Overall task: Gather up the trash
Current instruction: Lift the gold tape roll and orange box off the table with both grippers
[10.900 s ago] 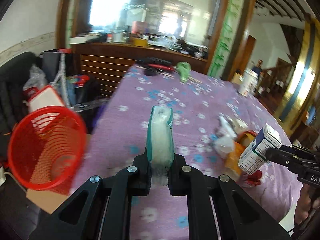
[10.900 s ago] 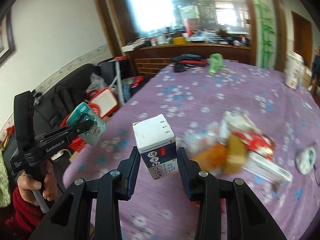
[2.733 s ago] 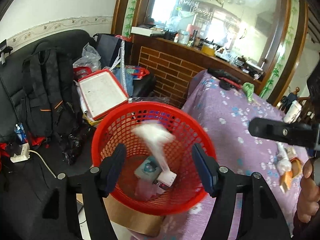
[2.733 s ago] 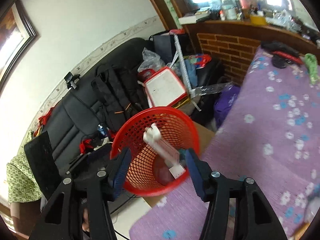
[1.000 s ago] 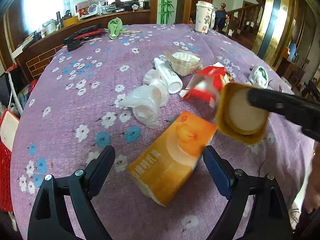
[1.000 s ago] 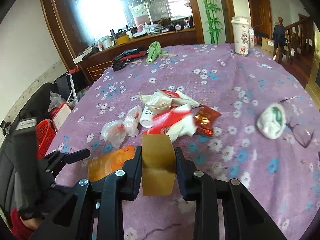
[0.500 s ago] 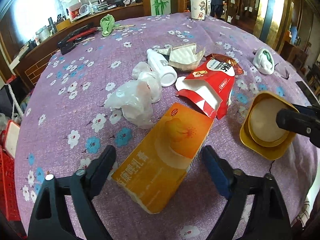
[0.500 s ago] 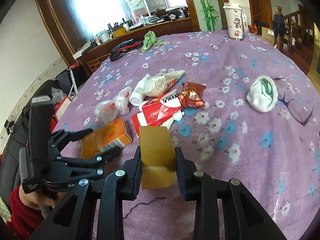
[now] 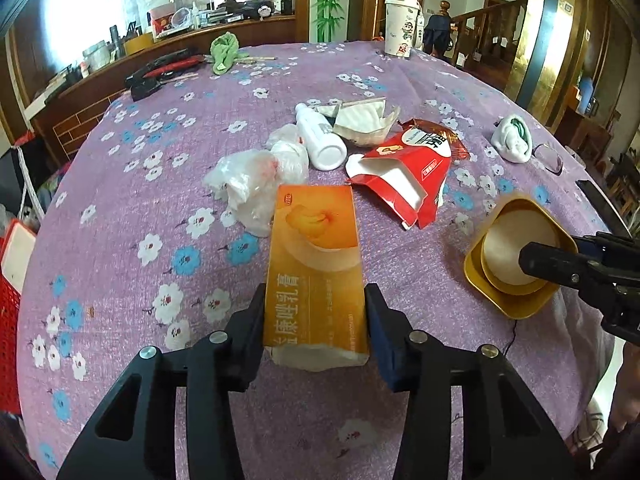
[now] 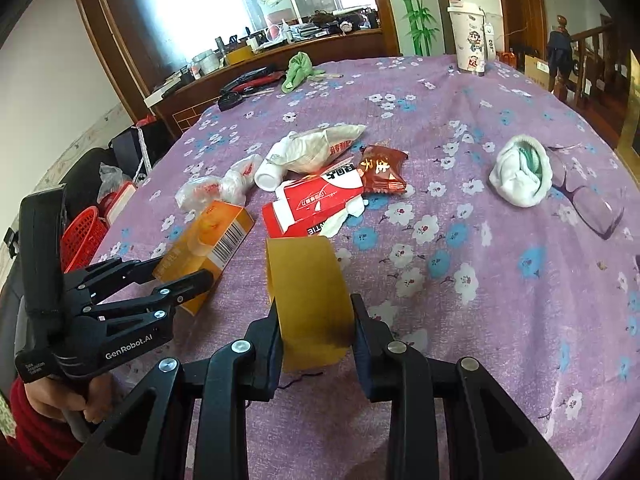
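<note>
Left gripper (image 9: 316,322): fingers pressed against both long sides of the orange carton (image 9: 316,268), pinching its near, torn end; the carton lies lengthwise on the tablecloth (image 9: 132,184).
Right gripper (image 10: 316,336): clamped on a gold tray (image 10: 308,296) held on edge; the left wrist view shows its hollow side with a pale disc inside.
Beside the carton: crumpled clear plastic bags (image 9: 256,176) touching its far left corner; a torn red box (image 9: 408,176) just to its right.
Further out: a white bottle (image 9: 320,140) on its side, a torn cream wrapper (image 9: 360,120) behind it, a dark red snack packet (image 10: 382,168) against the red box.
Far right: a balled white sock (image 10: 520,172) beside a pair of glasses (image 10: 592,208), well apart from the pile.
Bin: red basket (image 10: 80,236) off the table's left edge, beyond the left gripper.
Far edge: paper cup (image 10: 468,40), green cloth (image 10: 298,66).
</note>
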